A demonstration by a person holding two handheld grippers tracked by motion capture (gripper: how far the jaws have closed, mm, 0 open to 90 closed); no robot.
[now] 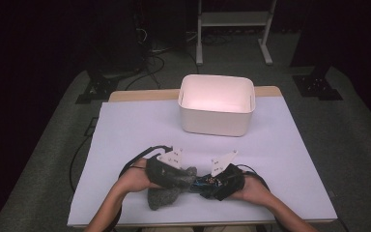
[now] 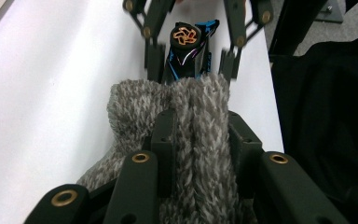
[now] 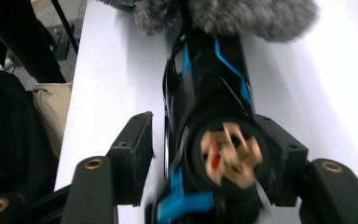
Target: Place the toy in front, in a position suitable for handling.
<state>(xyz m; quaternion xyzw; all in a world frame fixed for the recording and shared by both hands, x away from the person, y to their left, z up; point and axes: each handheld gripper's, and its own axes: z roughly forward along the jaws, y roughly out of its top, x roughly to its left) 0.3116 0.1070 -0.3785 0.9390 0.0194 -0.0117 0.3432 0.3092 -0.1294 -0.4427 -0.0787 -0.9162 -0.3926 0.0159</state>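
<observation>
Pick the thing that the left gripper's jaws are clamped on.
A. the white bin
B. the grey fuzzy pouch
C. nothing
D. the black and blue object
B: in the left gripper view the left gripper has both jaws pressed into the grey fuzzy pouch, while the black and blue object sticks out of its far end.

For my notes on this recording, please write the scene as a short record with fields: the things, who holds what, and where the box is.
work: a black and blue object sits partly inside a grey fuzzy pouch
left gripper: fingers closed on the pouch
right gripper: one finger touches the object's end, the other finger stands apart; it is blurred
object end: round, with a copper-coloured pattern
white box: open top, at the far side of the table, apart from both hands
table: white cover
</observation>
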